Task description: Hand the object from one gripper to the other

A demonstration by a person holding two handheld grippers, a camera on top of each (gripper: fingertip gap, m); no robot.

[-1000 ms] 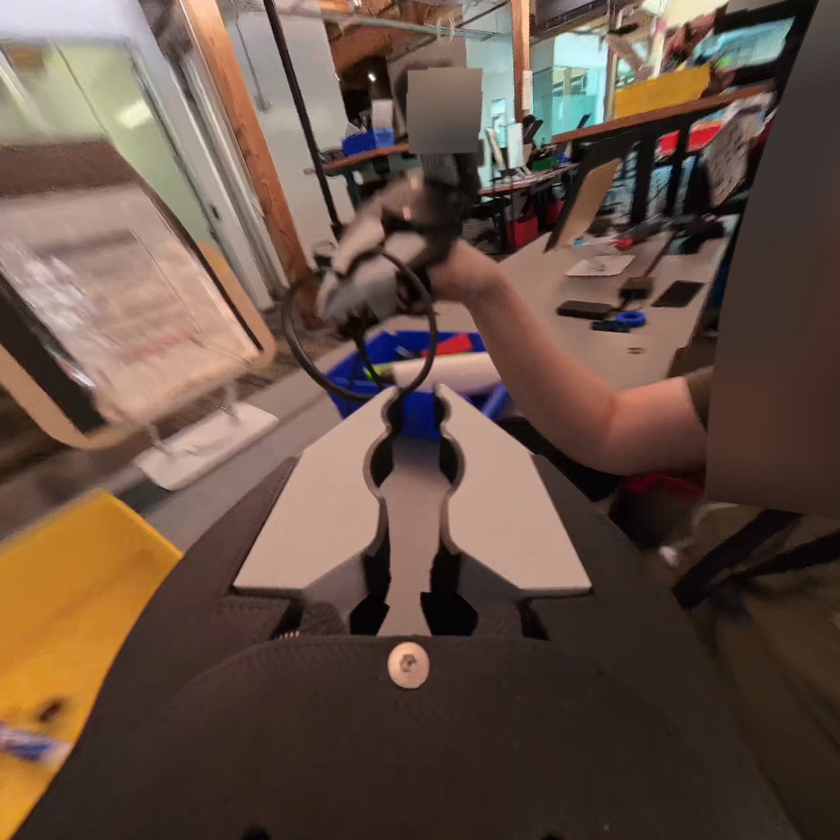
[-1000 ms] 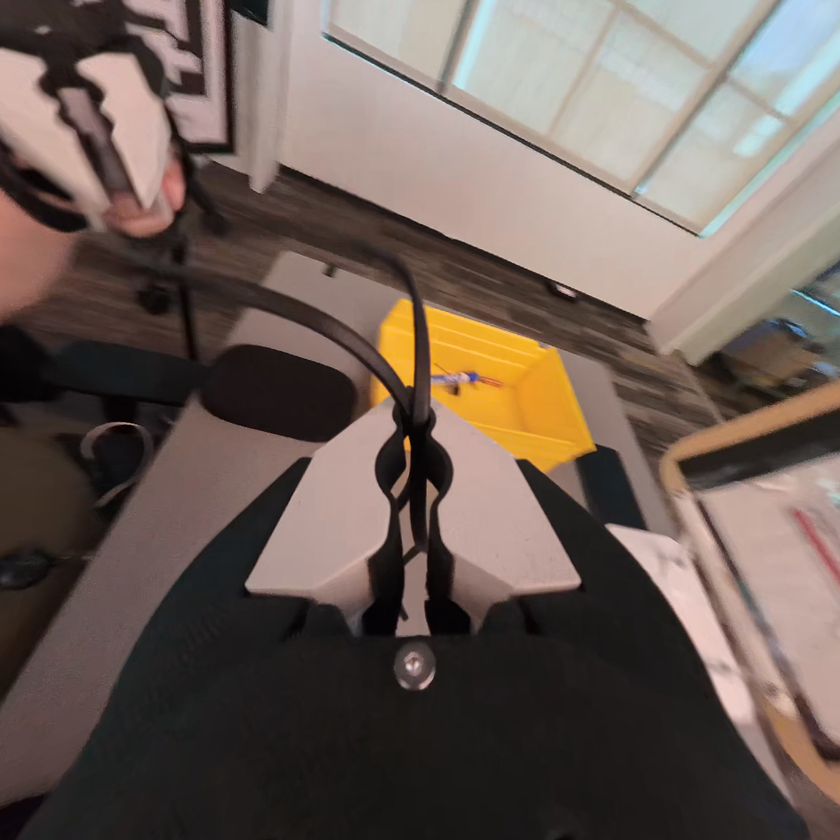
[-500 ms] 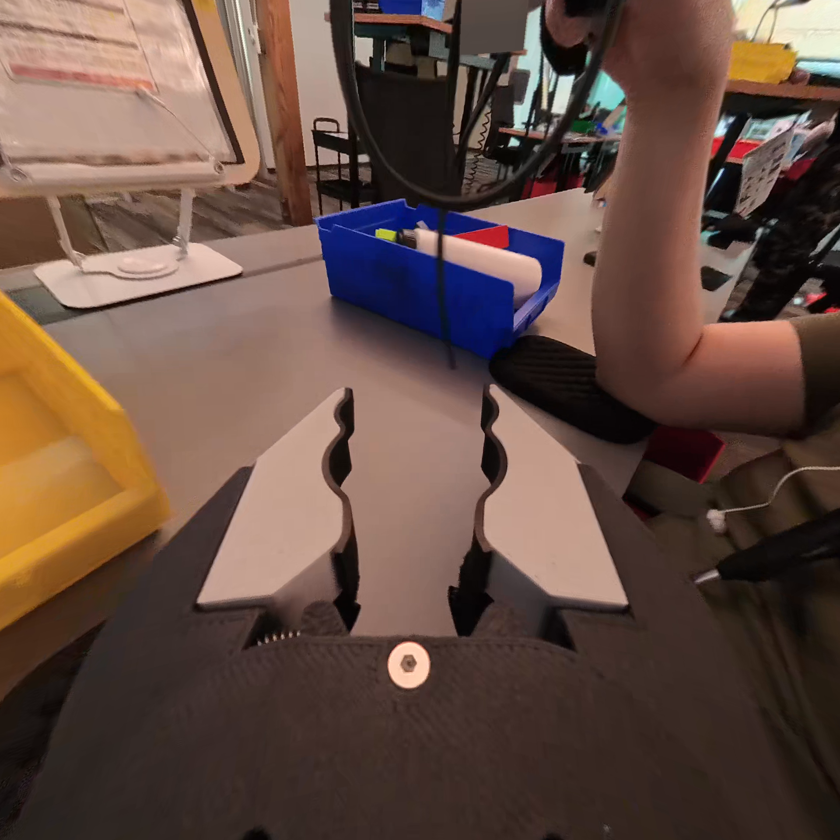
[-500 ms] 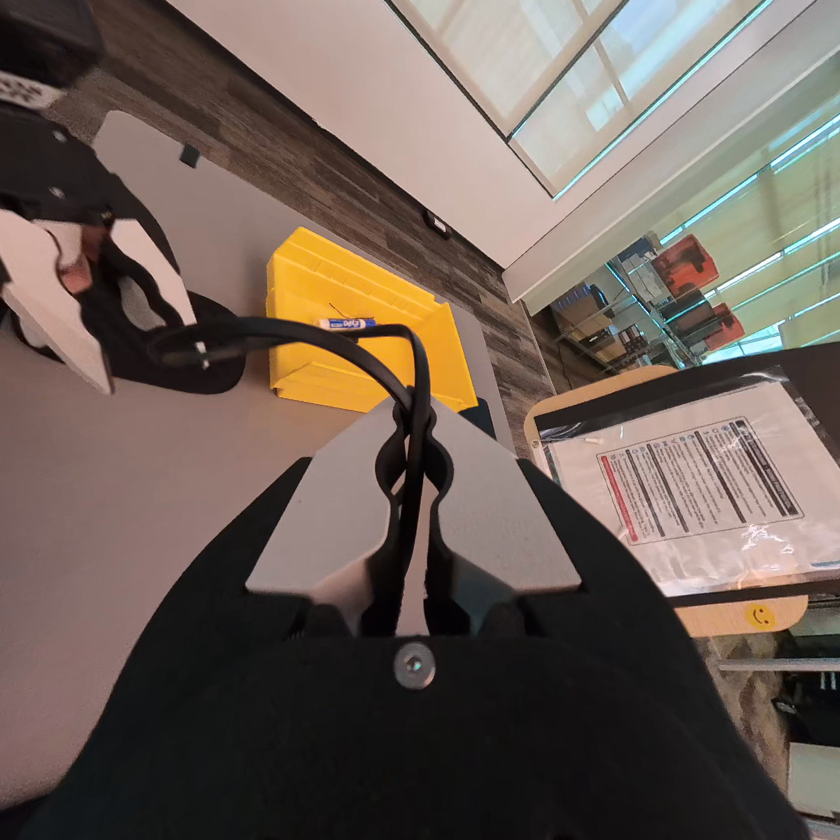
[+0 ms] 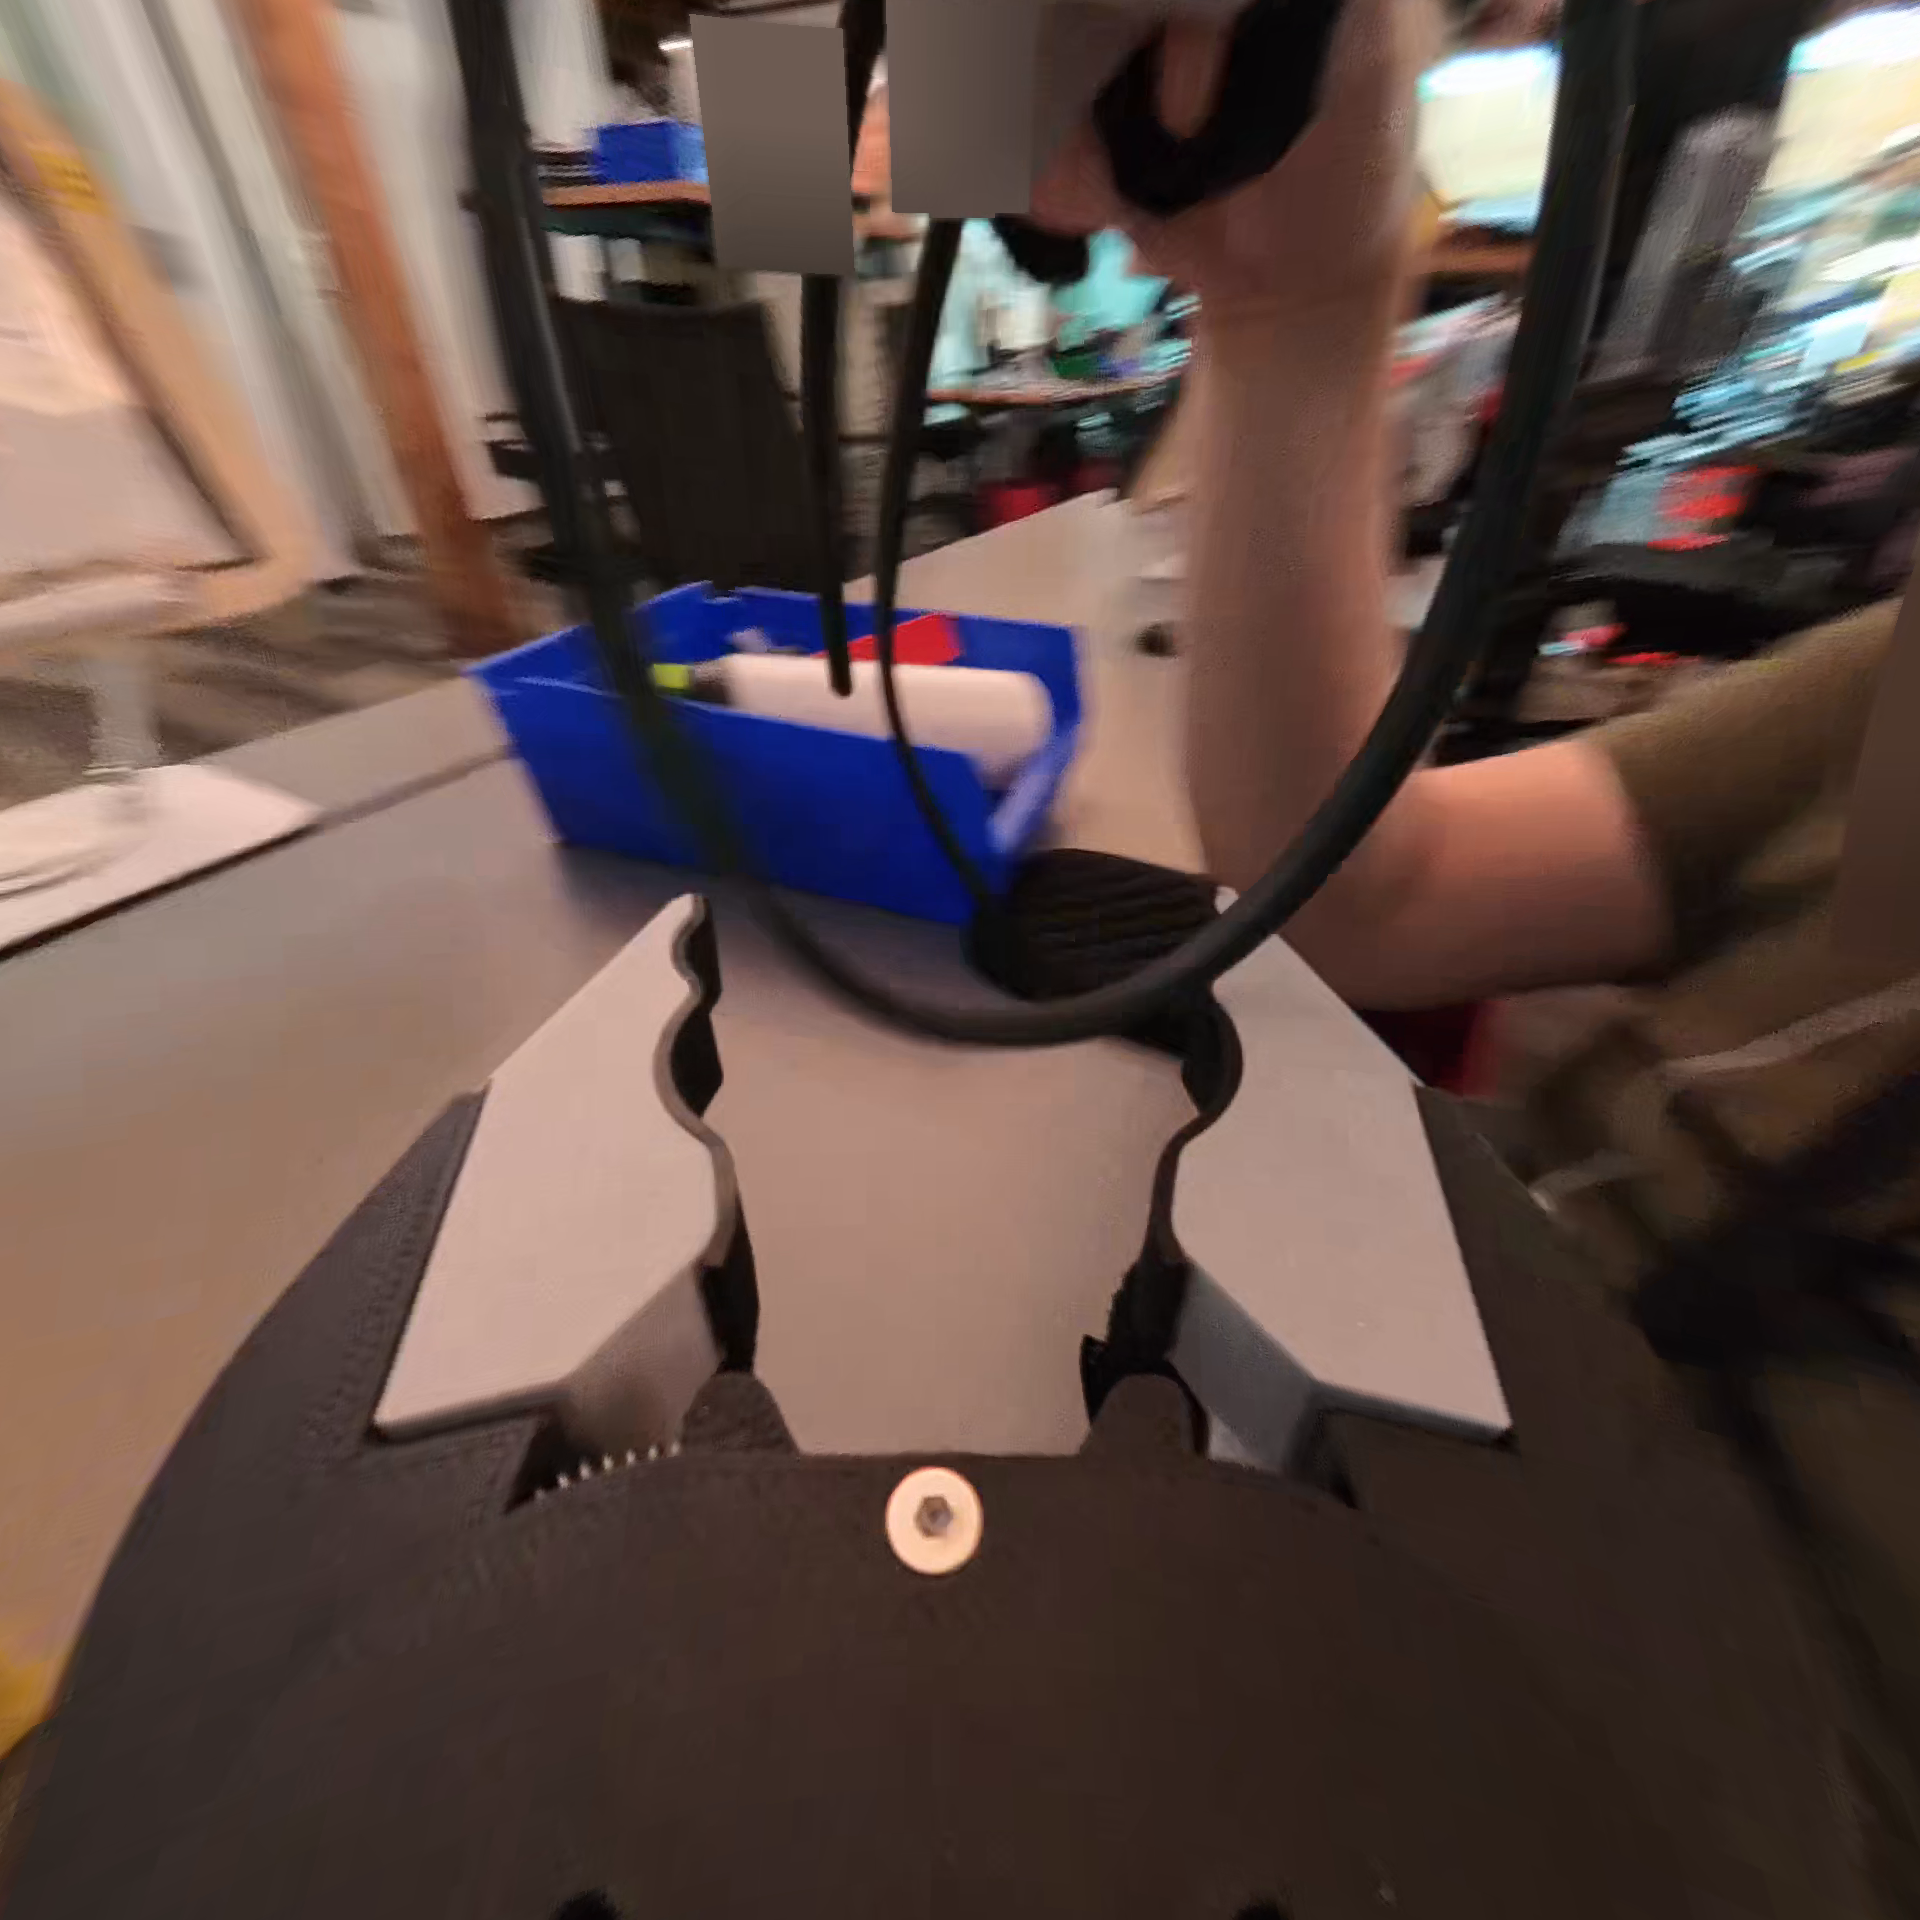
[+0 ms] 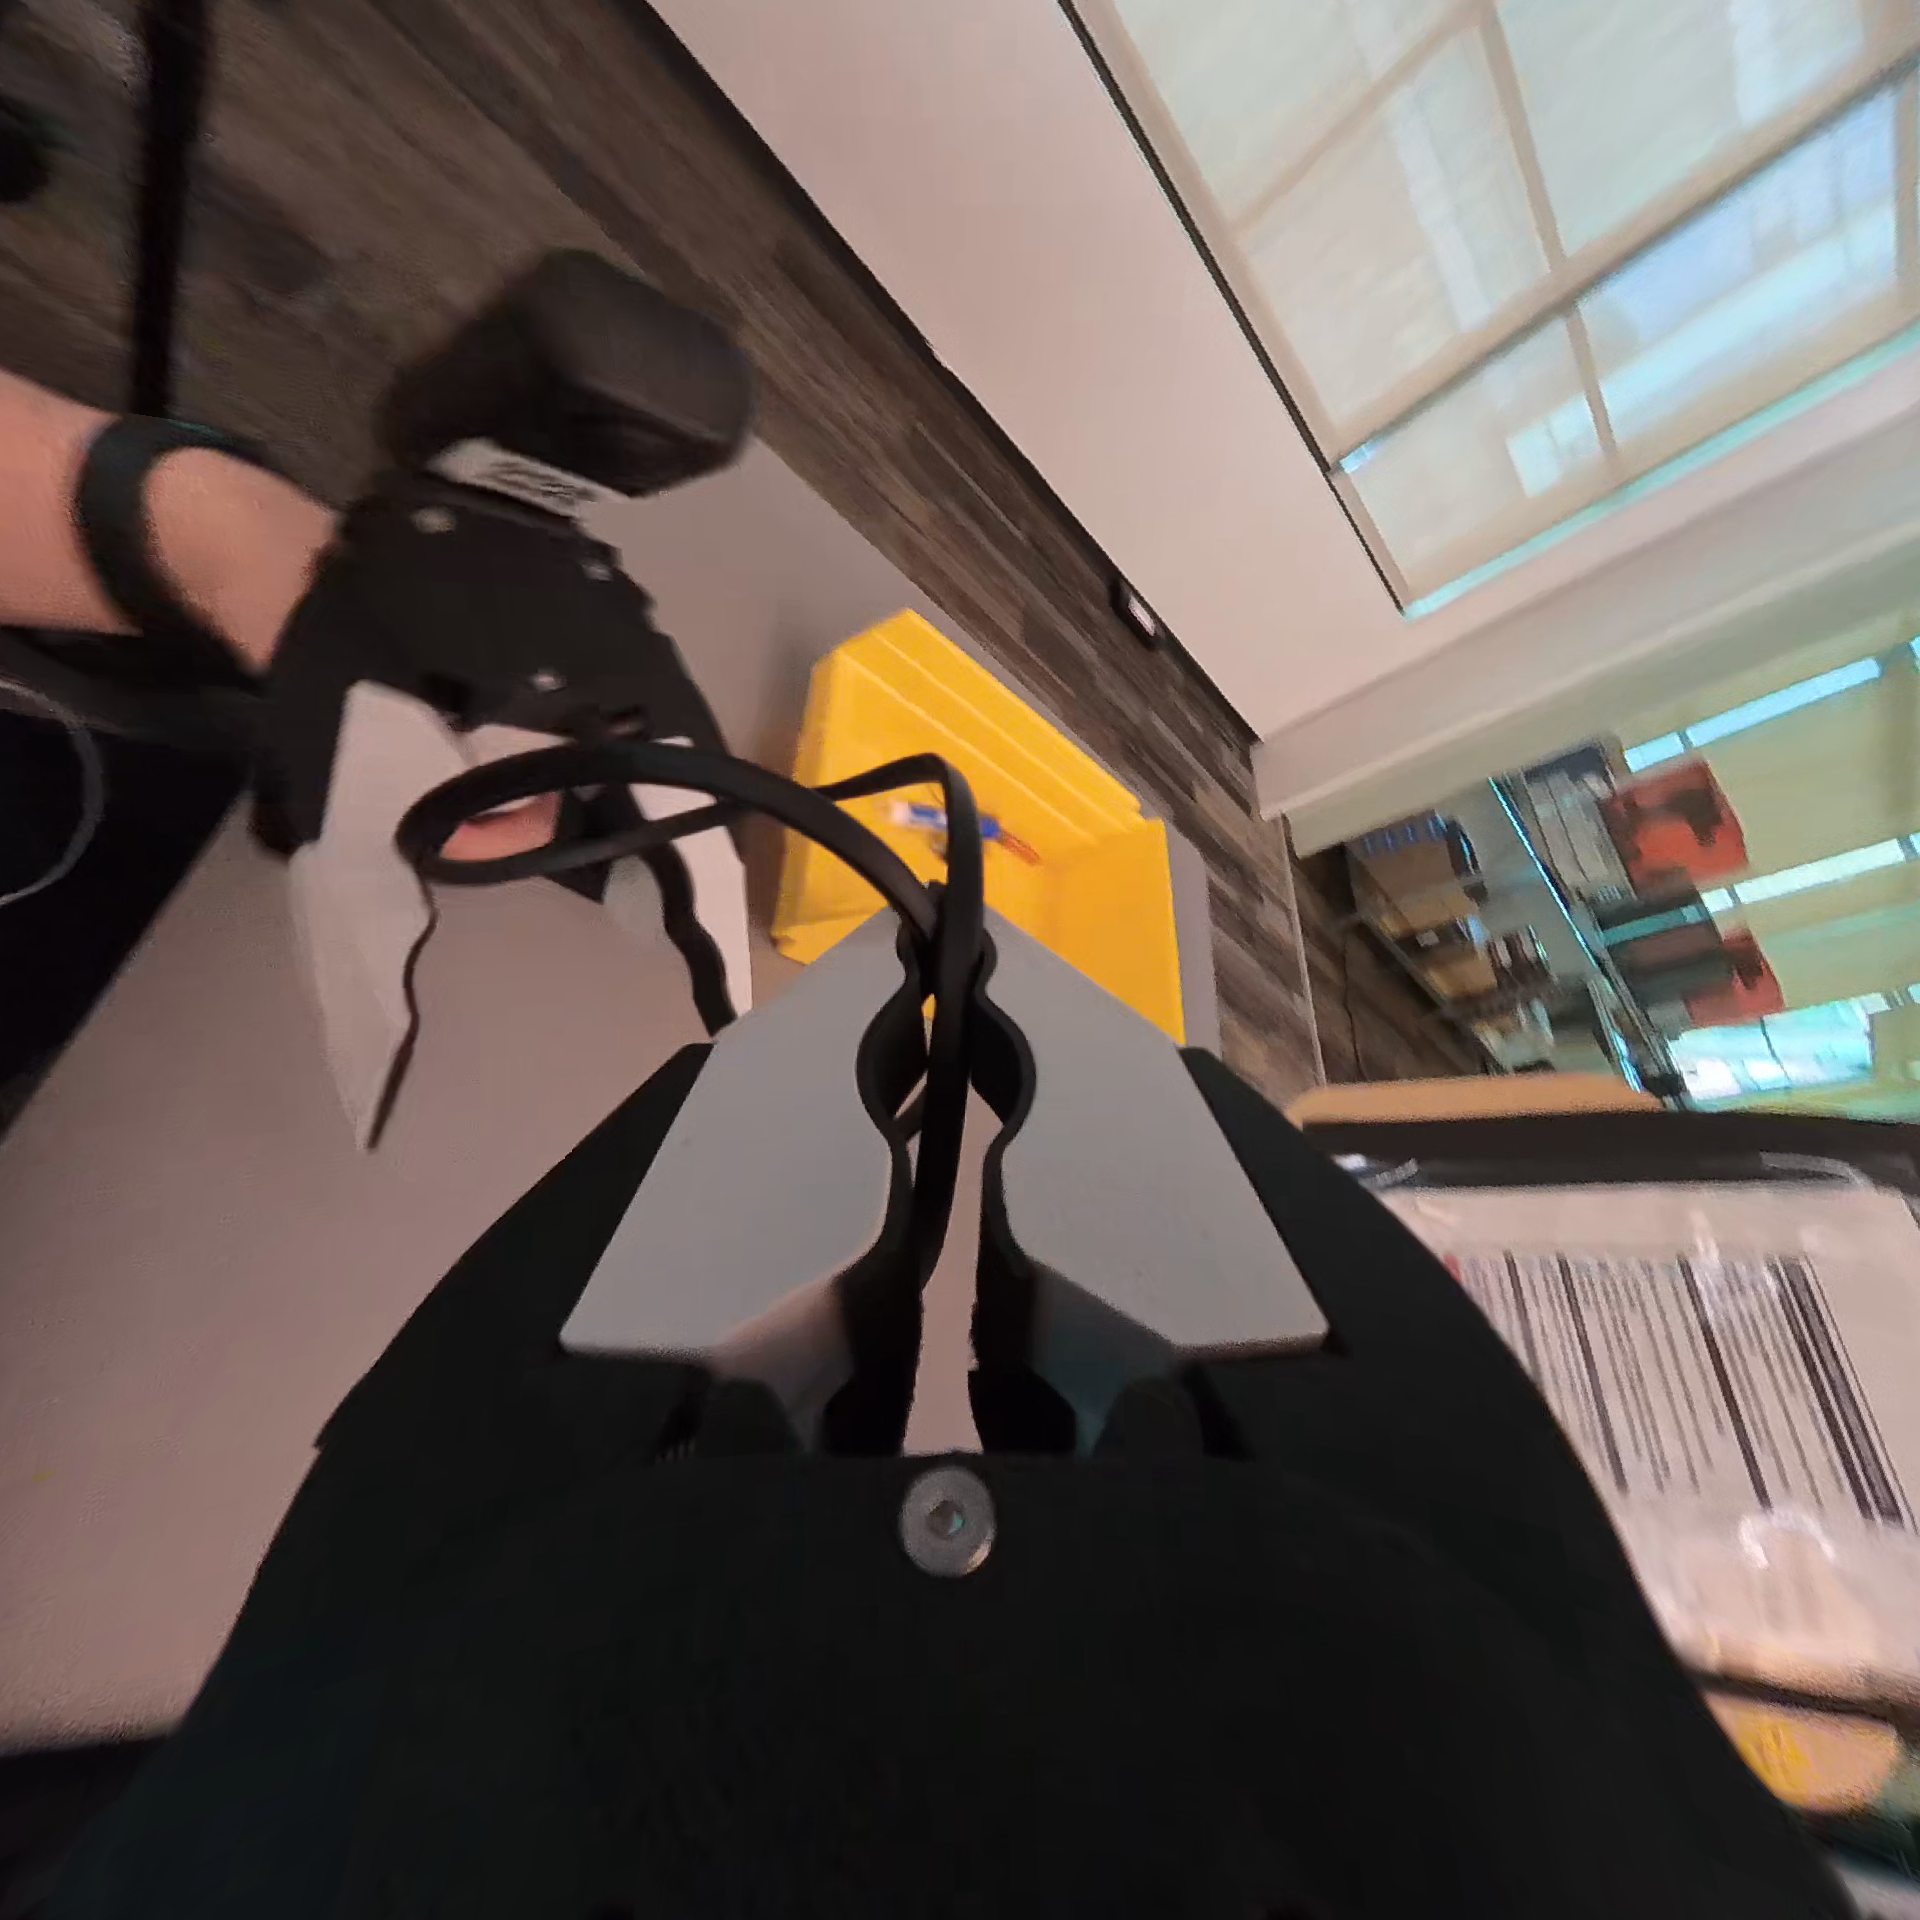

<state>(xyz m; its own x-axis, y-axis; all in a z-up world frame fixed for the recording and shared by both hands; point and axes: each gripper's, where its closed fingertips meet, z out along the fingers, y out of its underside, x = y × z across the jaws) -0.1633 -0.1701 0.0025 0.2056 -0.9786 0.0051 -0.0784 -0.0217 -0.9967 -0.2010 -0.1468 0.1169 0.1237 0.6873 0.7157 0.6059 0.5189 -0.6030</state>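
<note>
Black, thin, looped rubber cable (image 6: 665, 800) hangs pinched in the right gripper (image 6: 943, 935), whose grey fingers are closed on it. Its bottom curve (image 5: 997, 1013) sags crosswise just before the wide-open, empty left gripper (image 5: 961, 987), across its gap, ready to close on.

Left wrist view: camera sits behind the left gripper (image 5: 961, 935), low over the grey table (image 5: 260, 1039), facing level across it toward the blue bin (image 5: 810, 800) and the workshop beyond.

Right wrist view: camera rides behind the right gripper (image 6: 951, 935), rolled and pitched down toward the yellow bin (image 6: 1070, 831) and windows (image 6: 1558, 260).

Shared: the black cable loop (image 5: 1039, 1023) (image 6: 727, 774), the table (image 6: 208, 1195), and the left gripper (image 6: 561, 904), seen close.
</note>
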